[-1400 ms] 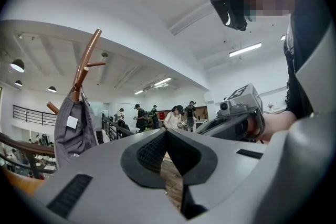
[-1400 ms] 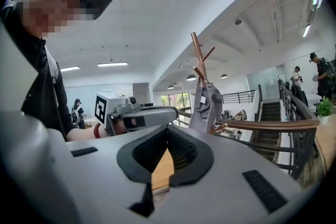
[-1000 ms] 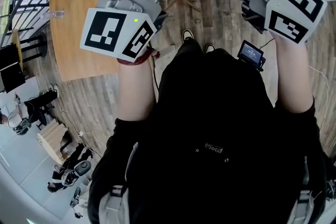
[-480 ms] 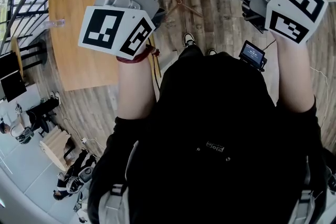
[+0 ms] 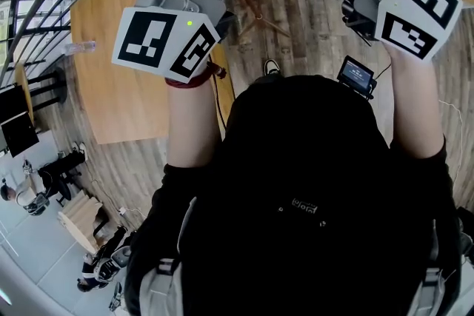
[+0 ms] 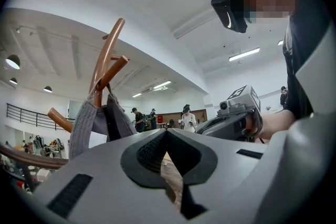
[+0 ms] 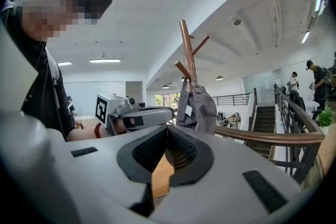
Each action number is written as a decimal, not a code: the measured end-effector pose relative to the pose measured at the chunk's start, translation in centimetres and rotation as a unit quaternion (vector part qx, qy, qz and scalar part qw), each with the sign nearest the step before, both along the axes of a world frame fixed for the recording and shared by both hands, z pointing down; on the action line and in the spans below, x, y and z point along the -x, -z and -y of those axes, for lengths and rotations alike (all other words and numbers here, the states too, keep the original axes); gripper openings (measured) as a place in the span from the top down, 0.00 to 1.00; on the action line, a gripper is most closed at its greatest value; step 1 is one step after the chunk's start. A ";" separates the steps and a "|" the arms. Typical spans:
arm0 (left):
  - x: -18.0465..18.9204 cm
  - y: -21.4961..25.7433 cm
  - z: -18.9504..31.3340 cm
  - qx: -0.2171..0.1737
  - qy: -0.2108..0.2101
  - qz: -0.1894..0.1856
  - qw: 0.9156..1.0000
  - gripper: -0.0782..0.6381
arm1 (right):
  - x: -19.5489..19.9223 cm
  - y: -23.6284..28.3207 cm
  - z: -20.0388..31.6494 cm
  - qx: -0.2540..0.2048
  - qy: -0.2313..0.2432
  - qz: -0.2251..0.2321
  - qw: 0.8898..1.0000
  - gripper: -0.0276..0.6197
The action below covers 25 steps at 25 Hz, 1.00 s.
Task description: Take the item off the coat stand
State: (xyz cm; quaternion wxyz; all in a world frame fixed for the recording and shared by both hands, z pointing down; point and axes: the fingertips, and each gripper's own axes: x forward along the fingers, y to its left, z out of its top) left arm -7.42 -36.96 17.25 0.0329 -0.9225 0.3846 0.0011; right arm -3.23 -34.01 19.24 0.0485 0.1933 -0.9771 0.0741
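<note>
A coat stand (image 7: 187,52) with copper-brown pegs rises ahead. On it hangs a grey fabric bag (image 7: 198,105) with a small white tag. In the left gripper view the stand (image 6: 107,63) and the grey bag (image 6: 88,122) are at the left, beyond the jaws. My left gripper (image 6: 167,130) is shut and empty, level, short of the bag. My right gripper (image 7: 168,128) is shut too, nothing between its pads, the bag a little beyond and to the right. In the head view both marker cubes (image 5: 167,41) (image 5: 416,5) are held up in front of my chest.
A wooden table (image 5: 118,63) stands to the left on plank flooring. A curved wooden handrail (image 7: 273,137) with a dark railing runs at the right, stairs (image 7: 263,118) behind it. Several people stand far off in the hall (image 6: 187,119).
The table and floor have slid down the head view as I stepped forward. Both grippers travelled along, still shut. One shoe now hides under my body.
</note>
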 end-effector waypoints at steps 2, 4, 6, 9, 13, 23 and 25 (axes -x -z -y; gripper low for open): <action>0.6 -0.3 0.6 0.003 -0.003 0.000 1.000 0.88 | 0.5 0.2 0.6 -0.003 -0.005 0.002 1.000 0.93; 0.9 -0.4 1.1 0.002 -0.009 0.002 1.000 0.88 | 0.9 0.5 1.1 -0.009 -0.010 0.005 1.000 0.93; 1.0 -0.3 1.2 -0.001 -0.013 0.006 1.000 0.88 | 1.3 0.8 1.5 -0.015 -0.014 0.009 1.000 0.93; 1.4 0.0 1.1 -0.004 -0.018 0.007 1.000 0.88 | 1.8 1.0 1.4 -0.020 -0.019 0.012 1.000 0.93; 2.5 0.2 1.8 -0.013 -0.018 0.004 1.000 0.88 | 2.2 0.9 2.3 -0.028 -0.032 0.012 0.999 0.93; 6.0 -0.7 2.8 -0.012 0.017 0.000 1.000 0.88 | 2.4 0.3 5.4 -0.017 -0.096 0.025 0.995 0.93; 6.2 -0.8 3.0 -0.007 0.015 0.006 1.000 0.79 | 2.4 0.3 6.0 -0.011 -0.110 0.024 0.994 0.93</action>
